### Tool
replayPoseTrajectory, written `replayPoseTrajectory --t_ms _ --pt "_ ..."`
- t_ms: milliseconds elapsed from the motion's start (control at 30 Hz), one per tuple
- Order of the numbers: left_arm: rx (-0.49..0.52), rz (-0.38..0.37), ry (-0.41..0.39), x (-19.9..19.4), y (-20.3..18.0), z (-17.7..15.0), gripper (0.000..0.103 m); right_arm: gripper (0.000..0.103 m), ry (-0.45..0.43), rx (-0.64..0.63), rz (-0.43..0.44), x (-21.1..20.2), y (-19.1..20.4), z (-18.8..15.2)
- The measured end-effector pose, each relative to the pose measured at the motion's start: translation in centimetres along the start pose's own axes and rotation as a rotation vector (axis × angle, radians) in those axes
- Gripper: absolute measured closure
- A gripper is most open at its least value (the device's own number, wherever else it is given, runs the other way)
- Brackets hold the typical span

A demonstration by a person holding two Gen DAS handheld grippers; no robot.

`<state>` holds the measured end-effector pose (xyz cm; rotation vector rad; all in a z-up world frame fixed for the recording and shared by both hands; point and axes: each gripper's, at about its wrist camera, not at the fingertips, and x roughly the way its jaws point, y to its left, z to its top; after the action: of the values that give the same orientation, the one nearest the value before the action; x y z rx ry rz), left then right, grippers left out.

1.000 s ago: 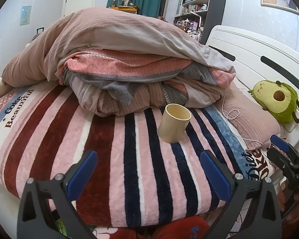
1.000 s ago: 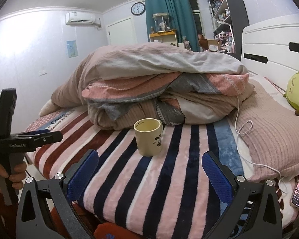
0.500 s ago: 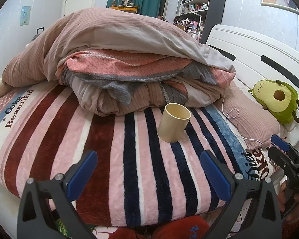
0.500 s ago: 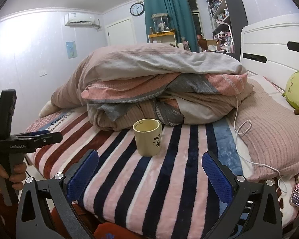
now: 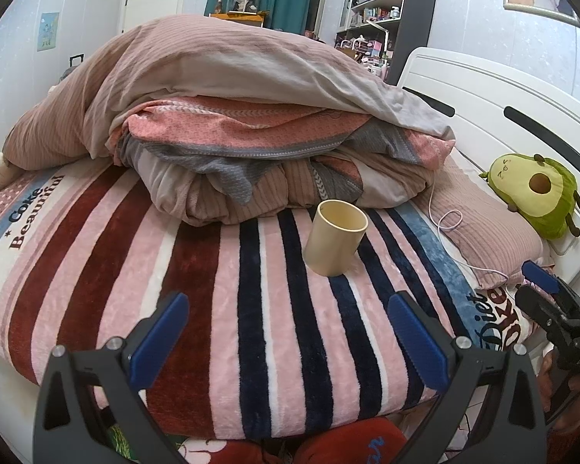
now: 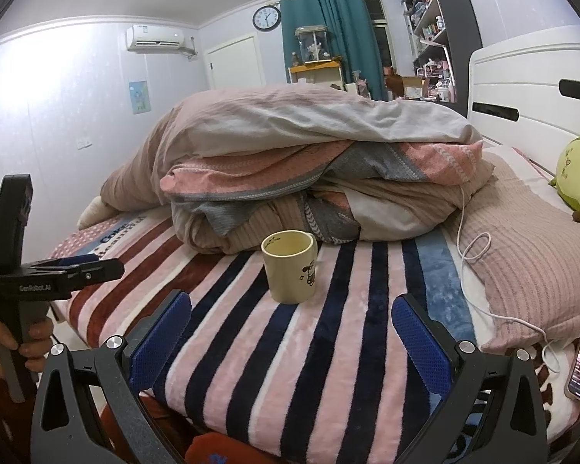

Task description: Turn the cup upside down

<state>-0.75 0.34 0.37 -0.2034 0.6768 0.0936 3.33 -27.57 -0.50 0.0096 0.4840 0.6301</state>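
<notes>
The cup (image 6: 290, 266) stands upright, mouth up, on the striped blanket (image 6: 340, 348), ahead of the right hand-held gripper (image 6: 290, 344) and the left hand-held gripper (image 5: 288, 342), both spread apart. Heaped bedding (image 6: 309, 178) lies just behind the cup; open blanket lies toward the bed's near edge.

A cream cup (image 6: 290, 266) with a small black cartoon print is seen on a blanket (image 6: 328, 348) striped pink, navy, maroon and white; blue pads (image 5: 158, 342) are fitted to black grippers.
</notes>
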Motion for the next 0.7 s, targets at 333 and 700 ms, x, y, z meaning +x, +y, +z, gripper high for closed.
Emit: replayPoseTrajectory --t_ms 333,700 --pt "0.060 -0.019 0.035 3.4 -1.1 1.3 0.000 0.000 -0.001 -0.017 0.039 4.1 -0.8 -1.4" --pt "0.170 -0.179 0.150 16.8 -5.2 3.9 0.001 0.000 0.124 -0.040 0.112 13.1 -4.8 -2.5"
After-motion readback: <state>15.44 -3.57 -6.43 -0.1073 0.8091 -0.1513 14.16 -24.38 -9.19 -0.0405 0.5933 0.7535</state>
